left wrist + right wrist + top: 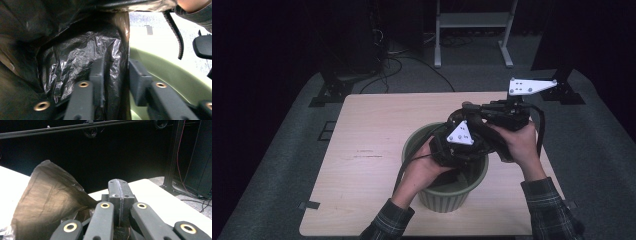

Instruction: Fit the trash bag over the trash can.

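Note:
A green plastic bin [444, 199] stands on the light wooden table [372, 130], near its front edge. Over the bin's mouth both hands hold a black plastic bag [488, 136]. My left gripper [464, 150] reaches into the top of the bin and is shut on a bunched fold of the bag [75, 50], with the green wall [170, 72] just right of its jaws. My right gripper [468, 106] is higher, beyond the bin's far rim. Its jaws are pressed together [118, 187] on the bag's edge, and the film [47, 200] stretches away to the left.
Beyond the table a white metal frame [472, 30] stands on the grey floor, with cables [397, 62] beside it. Black stand feet [332, 90] [568, 91] sit at the table's far corners. A tape tab [309, 205] marks the front left edge.

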A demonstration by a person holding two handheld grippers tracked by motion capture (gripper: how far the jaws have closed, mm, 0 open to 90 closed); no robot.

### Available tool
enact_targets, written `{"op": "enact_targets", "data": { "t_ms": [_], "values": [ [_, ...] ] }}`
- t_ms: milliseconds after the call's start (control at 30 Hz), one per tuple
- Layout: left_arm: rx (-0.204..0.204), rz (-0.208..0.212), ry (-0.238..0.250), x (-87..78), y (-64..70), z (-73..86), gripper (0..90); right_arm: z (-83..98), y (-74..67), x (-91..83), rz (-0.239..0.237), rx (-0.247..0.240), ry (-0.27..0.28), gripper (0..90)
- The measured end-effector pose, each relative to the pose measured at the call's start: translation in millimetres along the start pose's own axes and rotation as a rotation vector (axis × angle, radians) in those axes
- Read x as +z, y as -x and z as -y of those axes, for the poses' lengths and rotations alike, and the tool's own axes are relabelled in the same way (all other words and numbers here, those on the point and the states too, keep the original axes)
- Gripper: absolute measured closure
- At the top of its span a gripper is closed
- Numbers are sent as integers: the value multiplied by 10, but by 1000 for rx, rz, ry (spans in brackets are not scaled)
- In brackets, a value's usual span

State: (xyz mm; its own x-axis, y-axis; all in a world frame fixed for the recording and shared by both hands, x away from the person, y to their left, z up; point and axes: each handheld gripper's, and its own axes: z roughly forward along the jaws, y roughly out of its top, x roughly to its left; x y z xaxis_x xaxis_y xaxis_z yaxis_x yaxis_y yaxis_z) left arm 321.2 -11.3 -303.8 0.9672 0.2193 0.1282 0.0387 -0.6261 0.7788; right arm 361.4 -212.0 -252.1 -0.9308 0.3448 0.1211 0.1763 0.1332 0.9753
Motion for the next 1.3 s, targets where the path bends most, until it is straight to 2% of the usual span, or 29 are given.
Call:
{"op": "enact_targets", "data": {
  "t_ms": [133, 233, 400, 533, 700, 933, 1100, 1300],
  "values": [
    [-18, 10, 2, -17, -8, 6, 816, 3, -2, 5, -1, 0, -3, 900],
    [-27, 22, 7, -42, -9, 6, 884, 3, 0, 4, 1, -1, -4, 900],
    [-42, 37, 52, -131, 8, 9, 897, 6, 8, -11, 11, -6, -11, 900],
    [-44, 35, 108, -296, 18, 23, 897, 16, 20, -46, 27, -8, -16, 900],
    [-68, -2, 172, -592, -55, 104, 897, 59, 53, -135, 44, 4, -14, 900],
    [-144, -57, 265, -987, -243, 321, 897, 145, 106, -247, 69, 19, -19, 900],
    [-183, -88, 315, -1205, -338, 464, 896, 186, 134, -324, 83, 29, -16, 900],
    [-222, -126, 352, -1395, -401, 618, 896, 244, 173, -427, 106, 41, -13, 900]
  ]
}}
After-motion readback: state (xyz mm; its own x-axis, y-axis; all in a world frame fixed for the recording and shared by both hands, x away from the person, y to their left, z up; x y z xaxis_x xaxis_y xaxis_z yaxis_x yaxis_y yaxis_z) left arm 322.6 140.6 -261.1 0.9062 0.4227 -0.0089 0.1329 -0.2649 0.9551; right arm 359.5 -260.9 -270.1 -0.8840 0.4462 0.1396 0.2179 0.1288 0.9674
